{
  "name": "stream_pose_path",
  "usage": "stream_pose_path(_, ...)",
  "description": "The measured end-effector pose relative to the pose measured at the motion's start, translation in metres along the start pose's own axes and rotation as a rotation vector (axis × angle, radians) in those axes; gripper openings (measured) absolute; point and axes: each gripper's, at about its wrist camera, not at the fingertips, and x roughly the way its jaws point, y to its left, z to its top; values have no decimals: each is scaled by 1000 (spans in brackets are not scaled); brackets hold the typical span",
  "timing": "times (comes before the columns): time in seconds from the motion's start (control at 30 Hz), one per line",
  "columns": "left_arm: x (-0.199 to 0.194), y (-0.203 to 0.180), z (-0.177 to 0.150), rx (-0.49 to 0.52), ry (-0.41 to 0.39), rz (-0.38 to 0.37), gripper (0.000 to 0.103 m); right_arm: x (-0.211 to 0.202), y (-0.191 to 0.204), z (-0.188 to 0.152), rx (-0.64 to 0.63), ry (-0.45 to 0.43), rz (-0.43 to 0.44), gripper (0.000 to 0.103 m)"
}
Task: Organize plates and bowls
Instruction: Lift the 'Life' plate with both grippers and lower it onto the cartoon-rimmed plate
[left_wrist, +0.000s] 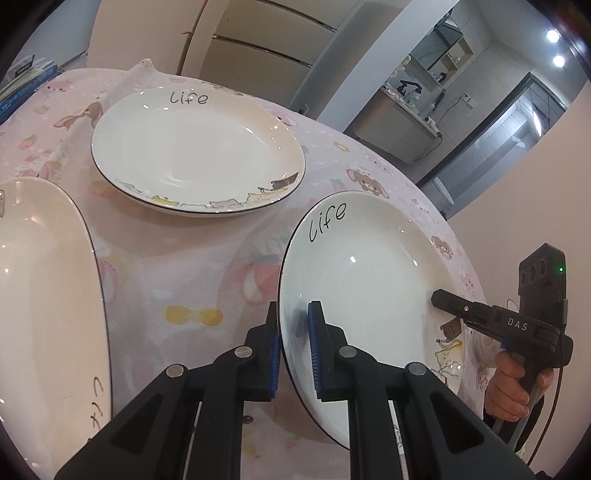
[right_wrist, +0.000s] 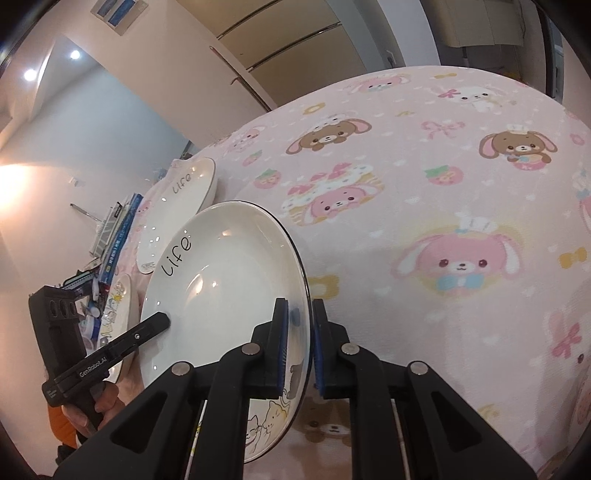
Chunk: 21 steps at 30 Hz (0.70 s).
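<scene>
Plate (left_wrist: 369, 280), white with "life" written on its rim and cartoon cats at the near edge, is held tilted above the pink tablecloth (left_wrist: 184, 280), gripped from two sides. The left gripper (left_wrist: 293, 354) has its blue-padded fingers (left_wrist: 316, 354) closed on the plate's rim, one finger on the inner face and one behind. The right gripper (right_wrist: 297, 350) pinches the opposite rim in the same way, one pad (right_wrist: 282, 347) on the inner face and one outside the rim. Each wrist view shows the other gripper's black finger lying on the plate's inner face, with a hand (left_wrist: 513, 384) around its handle. A second plate (left_wrist: 44, 295) lies at the left, near the held one. A third plate (left_wrist: 195, 147) rests farther back on the cloth, apart from both. Books (right_wrist: 114, 236) lie at the table's far left edge.
</scene>
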Motion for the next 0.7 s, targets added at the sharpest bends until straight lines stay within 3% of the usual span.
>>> stream_pose_path(0.1,-7,-7,0,0,44,45,14,1,0,1,14,25,35,12)
stream_pose_path(0.23,-26,-18,0,40,28,95,15,1,5,0,34,57,19,12)
stream_pose_path(0.4,-53,3,1,-22,3,62,15,-7,32,-1,-17,72,30,12)
stream_pose_path(0.7,-123,40,-4,-74,-100,80,15,-14,109,-6,-131,97,11,13)
